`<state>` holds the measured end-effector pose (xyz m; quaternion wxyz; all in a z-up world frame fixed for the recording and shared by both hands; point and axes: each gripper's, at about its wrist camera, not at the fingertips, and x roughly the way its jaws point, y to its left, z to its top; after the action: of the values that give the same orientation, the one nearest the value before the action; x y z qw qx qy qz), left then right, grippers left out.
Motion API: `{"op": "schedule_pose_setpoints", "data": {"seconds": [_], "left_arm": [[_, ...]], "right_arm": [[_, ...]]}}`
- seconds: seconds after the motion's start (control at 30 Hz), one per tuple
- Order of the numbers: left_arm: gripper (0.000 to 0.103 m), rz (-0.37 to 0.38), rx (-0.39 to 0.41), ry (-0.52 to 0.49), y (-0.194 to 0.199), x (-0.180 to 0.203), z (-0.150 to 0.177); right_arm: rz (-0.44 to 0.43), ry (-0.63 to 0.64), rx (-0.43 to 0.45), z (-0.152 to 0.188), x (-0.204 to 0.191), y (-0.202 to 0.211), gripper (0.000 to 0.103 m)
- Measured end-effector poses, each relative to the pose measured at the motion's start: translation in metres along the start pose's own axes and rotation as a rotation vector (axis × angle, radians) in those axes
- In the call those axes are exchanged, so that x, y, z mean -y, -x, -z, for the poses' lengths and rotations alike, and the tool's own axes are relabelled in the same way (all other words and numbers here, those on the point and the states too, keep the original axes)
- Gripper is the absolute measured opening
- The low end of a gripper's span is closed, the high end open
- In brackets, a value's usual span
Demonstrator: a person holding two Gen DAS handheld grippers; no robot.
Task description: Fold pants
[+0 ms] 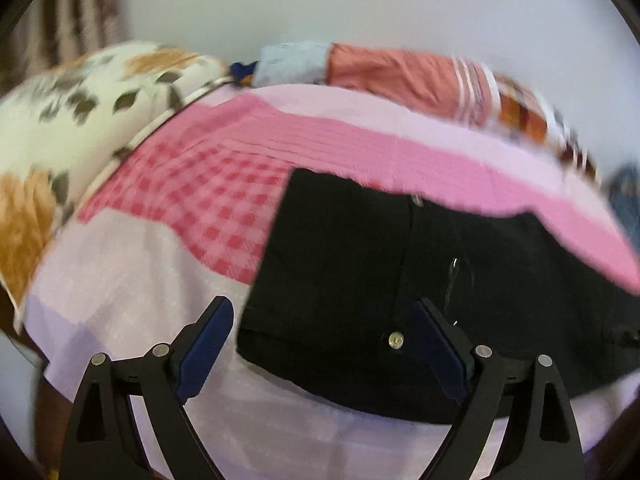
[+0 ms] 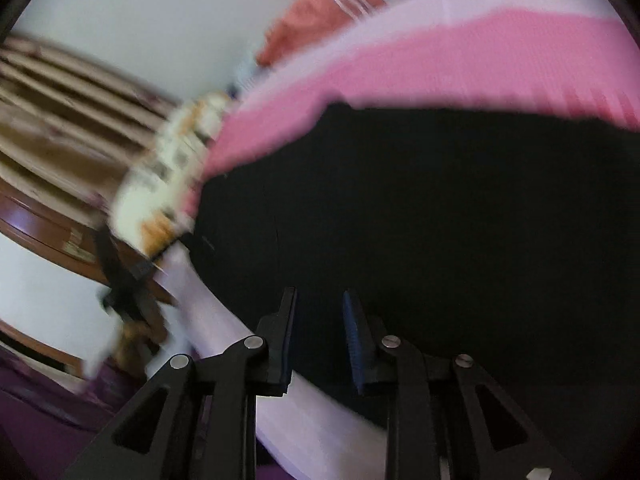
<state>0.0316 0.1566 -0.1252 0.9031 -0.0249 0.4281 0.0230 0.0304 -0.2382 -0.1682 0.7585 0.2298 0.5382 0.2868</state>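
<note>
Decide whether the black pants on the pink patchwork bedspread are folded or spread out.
Folded, at least partly: the black pants form a compact block with straight edges on the pink patchwork bedspread; no separate legs show. How many folds: cannot tell.

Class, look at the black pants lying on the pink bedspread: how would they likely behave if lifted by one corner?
The black pants lie flat following the bedspread, so they are probably floppy and would drape. The folded layers would likely slide apart. The metal button suggests thicker cloth, perhaps fairly heavy.
</note>
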Motion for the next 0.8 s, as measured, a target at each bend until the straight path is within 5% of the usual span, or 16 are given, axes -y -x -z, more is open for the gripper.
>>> {"op": "schedule_pose_setpoints", "data": {"seconds": [0.13, 0.23, 0.5, 0.67, 0.8], "left_arm": [[0.091, -0.038, -0.048, -0.055, -0.020, 0.005, 0.012], [0.091, -0.025, -0.052, 0.000, -0.010, -0.006, 0.004], [0.091, 0.150, -0.005, 0.025, 0.017, 0.029, -0.015], [0.091, 0.249, -0.057, -0.066, 0.006, 0.089, -0.006], [0.091, 0.298, -0.056, -0.130, 0.006, 0.131, 0.000]], "right_arm": [[-0.015, -0.081, 0.042, 0.027, 0.013, 0.018, 0.023], [-0.057, -0.190, 0.244, 0.044, 0.038, 0.085, 0.025], [0.109, -0.741, 0.730, 0.168, 0.190, 0.255, 0.031], [0.022, -0.882, 0.872, 0.220, 0.220, 0.273, 0.031], [-0.027, -0.905, 0.904, 0.228, 0.222, 0.265, 0.033]]}}
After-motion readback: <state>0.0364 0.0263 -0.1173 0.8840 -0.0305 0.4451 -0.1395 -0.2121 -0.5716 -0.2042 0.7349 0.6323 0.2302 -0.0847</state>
